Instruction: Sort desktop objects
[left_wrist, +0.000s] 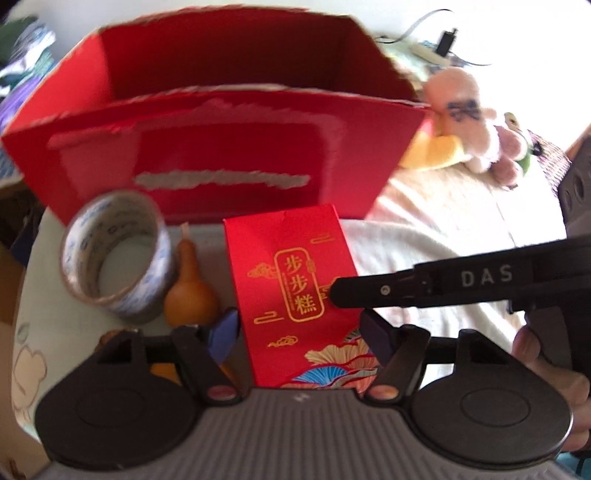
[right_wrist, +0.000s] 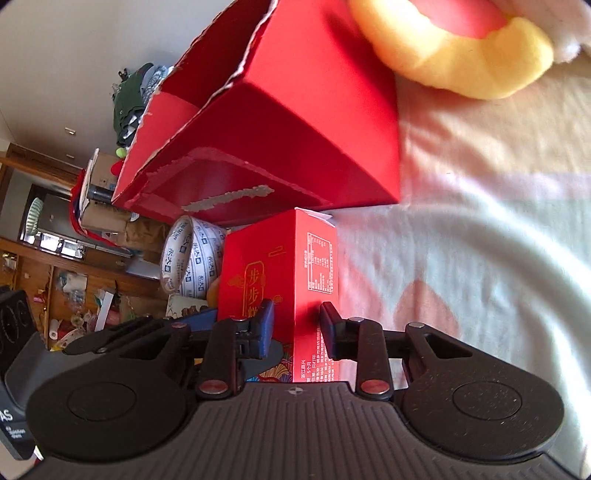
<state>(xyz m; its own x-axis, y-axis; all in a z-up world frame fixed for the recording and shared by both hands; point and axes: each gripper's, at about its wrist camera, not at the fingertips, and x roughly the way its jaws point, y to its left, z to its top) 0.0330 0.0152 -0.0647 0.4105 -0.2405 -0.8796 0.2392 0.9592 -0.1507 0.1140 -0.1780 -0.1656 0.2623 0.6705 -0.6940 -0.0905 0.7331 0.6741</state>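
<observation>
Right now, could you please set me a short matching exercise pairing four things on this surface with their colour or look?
Things:
1. tape roll
2. gourd
3. small box
4. plush toy

Looks:
A. red with gold lettering
B. pale pink and fuzzy
C. clear with blue print
D. smooth orange-brown

Pairs: 1-C, 2-D, 3-A, 4-B

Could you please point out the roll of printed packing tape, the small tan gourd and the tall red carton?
Roll of printed packing tape (left_wrist: 147, 258), left wrist view, outer wall.
Small tan gourd (left_wrist: 190, 299), left wrist view, lower bulb.
Tall red carton (right_wrist: 317, 266), right wrist view, side panel.
</observation>
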